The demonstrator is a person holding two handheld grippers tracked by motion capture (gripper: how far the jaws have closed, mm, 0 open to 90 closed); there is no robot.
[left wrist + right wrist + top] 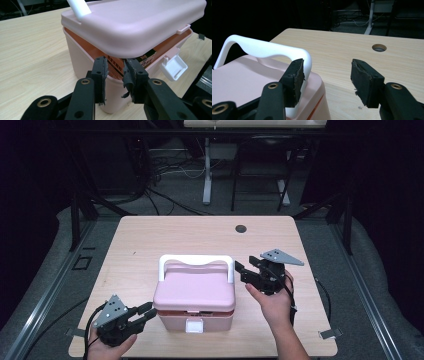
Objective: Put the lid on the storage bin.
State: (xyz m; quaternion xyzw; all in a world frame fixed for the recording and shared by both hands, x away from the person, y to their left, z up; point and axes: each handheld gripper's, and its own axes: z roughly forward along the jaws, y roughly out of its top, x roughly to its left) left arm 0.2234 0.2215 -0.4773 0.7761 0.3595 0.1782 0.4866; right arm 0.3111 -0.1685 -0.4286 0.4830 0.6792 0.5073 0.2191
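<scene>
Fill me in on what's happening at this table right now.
A person is working on a pink lunch box with a white handle on a wooden table, a gripper in each hand. The lid sits slightly raised, an orange inner edge showing, and the white front latch hangs open. The left gripper is at the box's front left corner, jaws either side of the rim just under the lid, not visibly pressing. The right gripper hovers open by the handle's right end.

Printing appeared on an orange packet (117,67) inside the pink box (82,62), seen through the gap beneath the raised lid (140,22) in the left gripper view. The characters were too small and blurred to read. No other text was legible.
</scene>
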